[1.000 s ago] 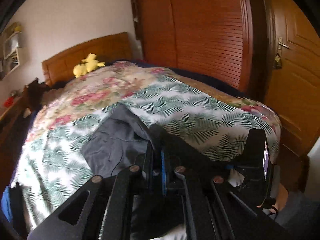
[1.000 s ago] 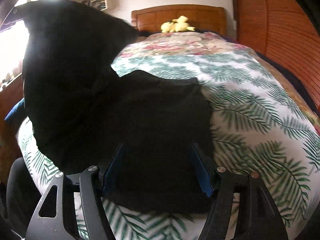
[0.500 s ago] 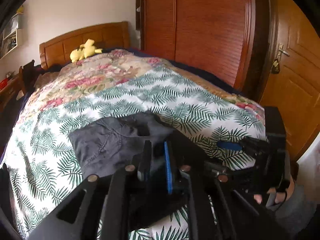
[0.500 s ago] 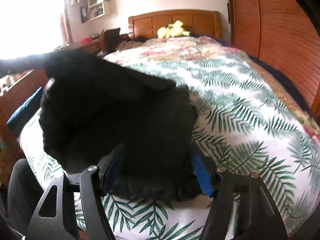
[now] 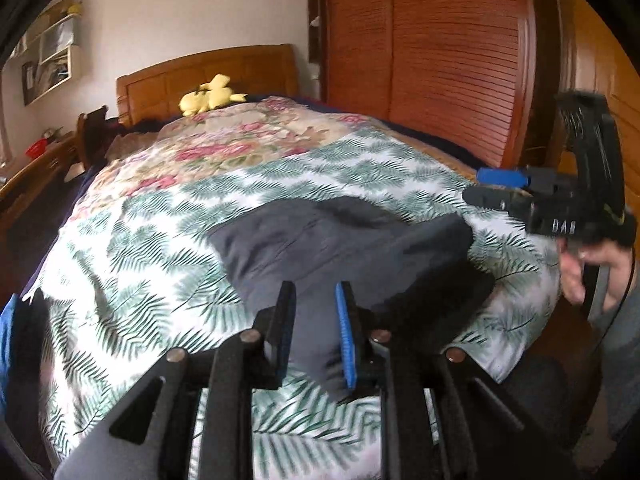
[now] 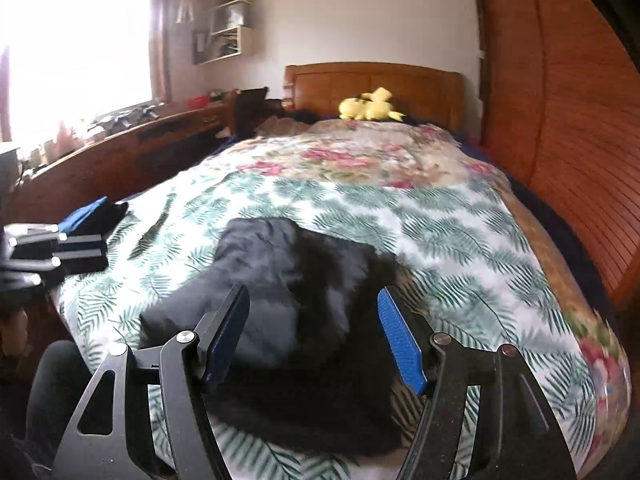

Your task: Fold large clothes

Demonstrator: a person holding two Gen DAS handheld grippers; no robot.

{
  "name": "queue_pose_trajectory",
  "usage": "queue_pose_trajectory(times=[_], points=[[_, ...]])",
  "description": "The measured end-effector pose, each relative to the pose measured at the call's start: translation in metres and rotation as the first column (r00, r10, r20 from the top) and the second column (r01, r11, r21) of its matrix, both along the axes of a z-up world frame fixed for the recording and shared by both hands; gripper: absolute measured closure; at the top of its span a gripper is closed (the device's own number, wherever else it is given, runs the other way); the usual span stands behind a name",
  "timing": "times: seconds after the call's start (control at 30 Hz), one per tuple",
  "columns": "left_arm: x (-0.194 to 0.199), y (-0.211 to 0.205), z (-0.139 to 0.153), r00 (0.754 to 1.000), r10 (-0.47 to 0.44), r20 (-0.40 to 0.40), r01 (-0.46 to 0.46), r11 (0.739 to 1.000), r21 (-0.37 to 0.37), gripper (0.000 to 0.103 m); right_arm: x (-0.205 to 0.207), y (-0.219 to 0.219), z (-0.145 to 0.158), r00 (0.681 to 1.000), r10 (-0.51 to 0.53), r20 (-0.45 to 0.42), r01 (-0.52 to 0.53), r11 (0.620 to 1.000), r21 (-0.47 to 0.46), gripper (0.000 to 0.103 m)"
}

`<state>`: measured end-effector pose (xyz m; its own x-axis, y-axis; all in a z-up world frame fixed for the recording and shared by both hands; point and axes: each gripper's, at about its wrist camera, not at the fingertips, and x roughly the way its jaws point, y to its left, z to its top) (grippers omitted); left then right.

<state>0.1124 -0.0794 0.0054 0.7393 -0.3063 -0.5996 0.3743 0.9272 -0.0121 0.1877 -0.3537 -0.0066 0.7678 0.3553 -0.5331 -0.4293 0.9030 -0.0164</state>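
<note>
— Left wrist view first: where does the dark grey folded cloth garment lie?

— Flat on the near part of the palm-leaf printed bedspread, bunched into a rough rectangle, far from the wooden headboard and the yellow plush toy.

— And the left gripper?

— It hangs just above the garment's near edge, fingers parted a little with nothing seen between them; contact with the cloth cannot be told.

— The right gripper?

— Spread wide in its own view, over the near right part of the same garment, empty. From the left camera it shows at the far right, off the cloth's right edge.

— Which step is this, by the look of it?

— Probably a fold laid down and let go. The pile looks lumpy, so the next move likely calls for pinching a loose edge on each side, then smoothing or folding it over once more.
</note>
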Motion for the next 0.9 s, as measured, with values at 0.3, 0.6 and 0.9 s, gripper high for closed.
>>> queue_pose_trajectory(times=[0.3,0.6,0.9], points=[[0.001,0.043,-0.042,0.997,0.063,-0.041,-0.063,0.998,0.008,0.085,0.047,0.053,-0.039,0.988,0.062,-0.139,-0.065,0.998,-0.016,0.035],[-0.004,0.053,-0.081,0.993,0.057,-0.103,-0.059,0.998,-0.015,0.085,0.061,0.051,-0.074,0.964,0.045,-0.261,-0.047,0.999,-0.003,0.035],[-0.006,0.053,-0.086,0.992,0.05,-0.113,-0.053,0.998,-0.022,0.085,0.064,0.026,-0.096,0.939,-0.007,-0.343,0.014,1.0,0.016,0.035]])
